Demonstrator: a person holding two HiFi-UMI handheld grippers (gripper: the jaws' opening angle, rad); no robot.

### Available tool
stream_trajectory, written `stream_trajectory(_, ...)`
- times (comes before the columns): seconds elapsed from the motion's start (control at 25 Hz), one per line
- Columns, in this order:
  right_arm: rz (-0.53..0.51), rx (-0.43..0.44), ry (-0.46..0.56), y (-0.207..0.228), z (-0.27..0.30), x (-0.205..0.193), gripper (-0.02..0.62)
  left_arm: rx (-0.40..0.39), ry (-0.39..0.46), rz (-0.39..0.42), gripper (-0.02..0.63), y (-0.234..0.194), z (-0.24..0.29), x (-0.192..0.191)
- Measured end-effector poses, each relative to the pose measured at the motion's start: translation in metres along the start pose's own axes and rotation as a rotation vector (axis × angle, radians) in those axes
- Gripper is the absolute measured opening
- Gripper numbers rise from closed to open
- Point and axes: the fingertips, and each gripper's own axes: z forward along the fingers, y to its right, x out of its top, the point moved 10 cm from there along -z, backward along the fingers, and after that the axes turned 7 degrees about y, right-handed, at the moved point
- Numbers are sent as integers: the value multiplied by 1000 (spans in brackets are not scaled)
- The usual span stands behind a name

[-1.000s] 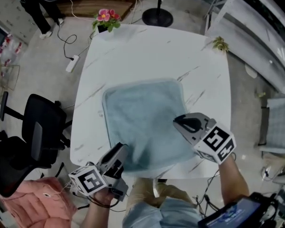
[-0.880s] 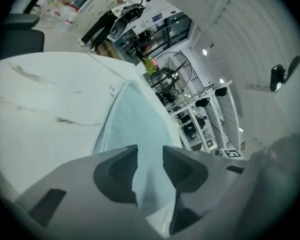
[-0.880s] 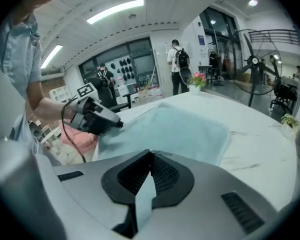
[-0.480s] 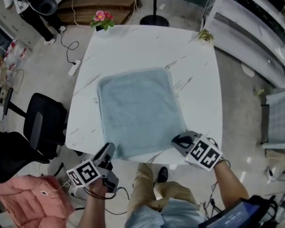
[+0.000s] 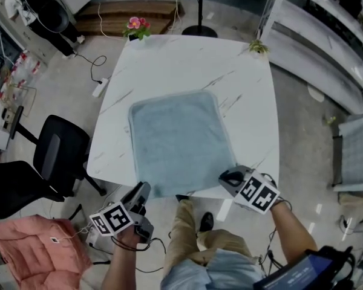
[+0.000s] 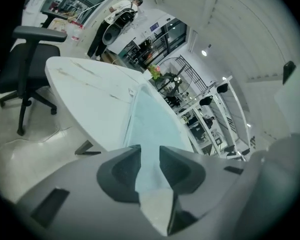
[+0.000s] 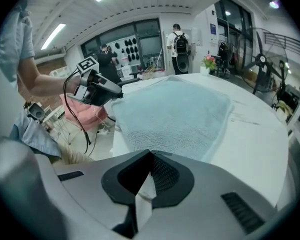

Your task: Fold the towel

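The light blue towel (image 5: pixel 178 142) lies spread flat in one layer in the middle of the white marble-pattern table (image 5: pixel 187 59), with its near edge running along the table's near edge at the lower centre of the head view. At the towel's near left corner, the left gripper (image 5: pixel 140 192) sits low at the table edge. Its jaws have a clear gap and have just been closing. In the left gripper view the towel (image 6: pixel 152 119) runs away from that gap, and the pads do not press on it. At the near right corner, the right gripper (image 5: pixel 228 178) has its jaws pressed together. In the right gripper view nothing shows between them, and the towel (image 7: pixel 175 114) begins just beyond their tips.

A pot of pink flowers (image 5: pixel 136 28) stands at the table's far left corner and a small green plant (image 5: pixel 258 47) at the far right corner. A black office chair (image 5: pixel 54 162) stands on the floor at the left of the frame, with a pink cushion (image 5: pixel 30 249) at the lower left. White shelving (image 5: pixel 327 35) fills the upper right.
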Motion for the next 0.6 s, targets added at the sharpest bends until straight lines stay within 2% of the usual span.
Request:
stream_trajectory(0.08,-29,11,36,-2,-8,7,22,-43,17,124,132,8,-6,4)
stream_trajectory(0.16,-29,18,91,-3,-18,14,34,-65,29,325,177,17,-15,7)
stream_trajectory(0.24,-42,18,128,-2,-28,20,49,-69,34,579,216,24,-23,6)
stream_trajectory(0.4,-131,26,150,-1,-42,23,83,-58,68,1171,282,35,-32,-8)
stream_trajectory(0.44,-153,29,155,-1,-45,23,83,-68,68,1282,300,35,-32,-13)
stream_trajectory(0.52,-190,39,155,-1,-49,22,91,-98,50,1429,323,27,-29,-24)
stream_trajectory(0.6,-227,50,138,-2,-51,19,115,-111,16,1535,331,17,-24,-33)
